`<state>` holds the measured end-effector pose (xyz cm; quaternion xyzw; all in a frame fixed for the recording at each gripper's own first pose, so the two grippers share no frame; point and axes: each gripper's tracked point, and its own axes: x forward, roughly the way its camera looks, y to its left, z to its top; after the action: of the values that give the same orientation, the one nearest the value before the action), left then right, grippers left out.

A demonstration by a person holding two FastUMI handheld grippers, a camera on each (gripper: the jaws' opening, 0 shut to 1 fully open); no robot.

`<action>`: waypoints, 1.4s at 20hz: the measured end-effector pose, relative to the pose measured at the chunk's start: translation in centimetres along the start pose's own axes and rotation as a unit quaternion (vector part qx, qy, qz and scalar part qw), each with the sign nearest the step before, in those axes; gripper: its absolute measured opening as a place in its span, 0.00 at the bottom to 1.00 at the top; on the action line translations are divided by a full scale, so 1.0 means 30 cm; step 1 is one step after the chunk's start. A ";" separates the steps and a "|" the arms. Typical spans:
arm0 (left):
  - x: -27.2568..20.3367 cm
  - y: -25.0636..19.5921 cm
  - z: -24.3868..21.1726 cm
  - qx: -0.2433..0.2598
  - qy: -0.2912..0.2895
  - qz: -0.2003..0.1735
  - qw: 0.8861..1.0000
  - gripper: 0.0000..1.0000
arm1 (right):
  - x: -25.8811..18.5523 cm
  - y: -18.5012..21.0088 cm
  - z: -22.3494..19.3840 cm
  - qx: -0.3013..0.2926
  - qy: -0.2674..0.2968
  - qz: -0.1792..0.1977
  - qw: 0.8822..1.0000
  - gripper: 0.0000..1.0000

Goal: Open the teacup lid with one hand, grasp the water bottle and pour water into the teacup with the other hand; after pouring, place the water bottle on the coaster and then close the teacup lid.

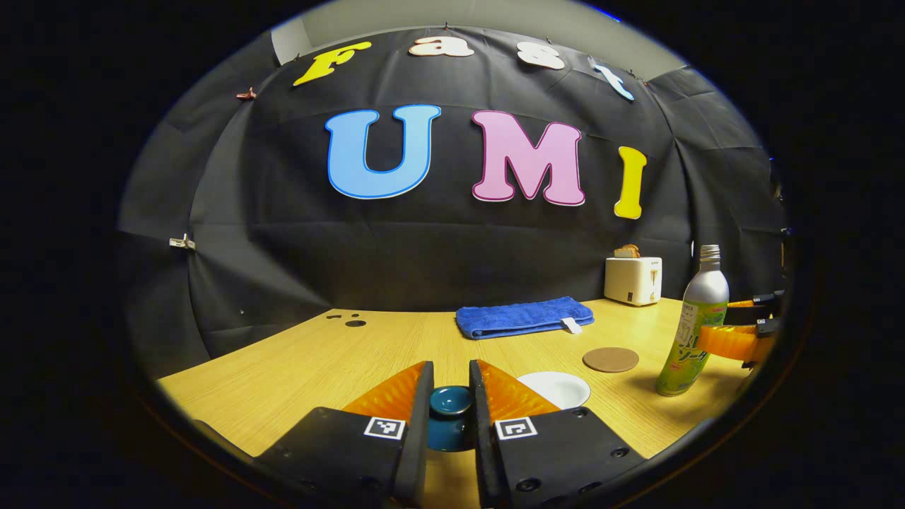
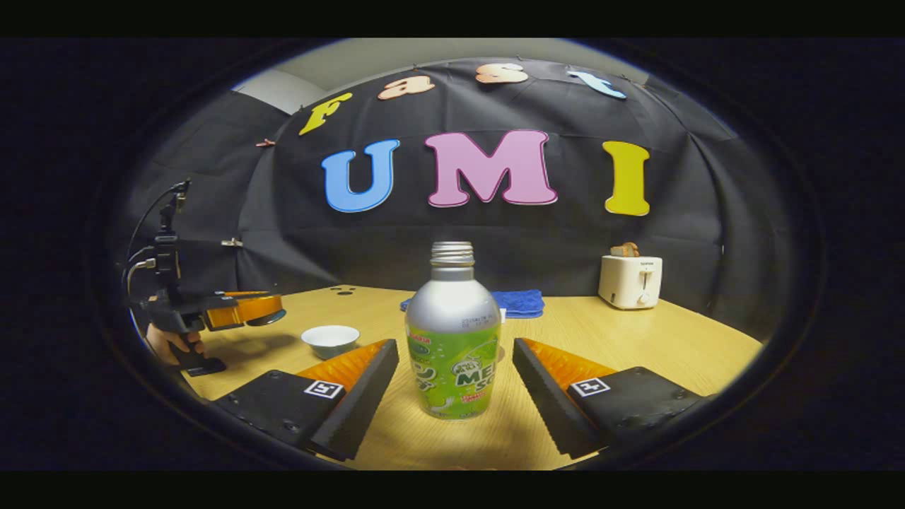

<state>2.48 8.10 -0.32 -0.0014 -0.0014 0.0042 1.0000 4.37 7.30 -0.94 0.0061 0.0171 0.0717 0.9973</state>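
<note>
My left gripper (image 1: 451, 367) is shut on the teal teacup lid (image 1: 451, 400), held up above the table. The open white teacup (image 1: 558, 387) sits just to its right, and the round brown coaster (image 1: 610, 359) lies beyond the cup. In the right gripper view, the silver-and-green water bottle (image 2: 452, 346) stands upright and uncapped between the fingers of my right gripper (image 2: 453, 344), which is open, with a gap on each side. The same view shows the left gripper (image 2: 244, 309) in a hand at the far left, above and left of the teacup (image 2: 330, 339). The bottle (image 1: 693, 332) stands at the right in the left gripper view.
A folded blue towel (image 1: 523, 316) lies at the back of the wooden table (image 1: 318, 360). A white toaster (image 1: 633, 280) with toast stands at the back right. Small dark holes (image 1: 353, 323) mark the table's far left.
</note>
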 end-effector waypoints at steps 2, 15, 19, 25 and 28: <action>0.003 0.002 0.001 0.000 0.000 -0.005 1.000 0.32 | 0.037 0.000 -0.002 0.001 0.003 -0.009 1.000 1.00; 0.018 0.043 -0.003 0.001 -0.001 -0.016 1.000 0.32 | 0.142 -0.003 -0.007 -0.024 0.011 -0.041 0.999 0.86; 0.019 0.066 -0.004 0.001 -0.001 -0.012 1.000 0.32 | 0.135 -0.005 -0.010 -0.008 0.015 -0.044 0.999 0.83; 0.014 0.115 -0.005 0.001 -0.001 -0.001 1.000 0.32 | 0.141 0.005 0.013 -0.081 0.027 -0.046 0.995 0.76; 0.013 0.151 -0.009 0.001 -0.001 0.007 1.000 0.32 | 0.161 0.051 0.097 -0.180 0.006 -0.036 0.983 0.76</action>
<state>2.83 12.64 -0.59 -0.0005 -0.0019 0.0111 0.9999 9.02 9.46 1.82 -0.1747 0.0105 0.0378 0.9838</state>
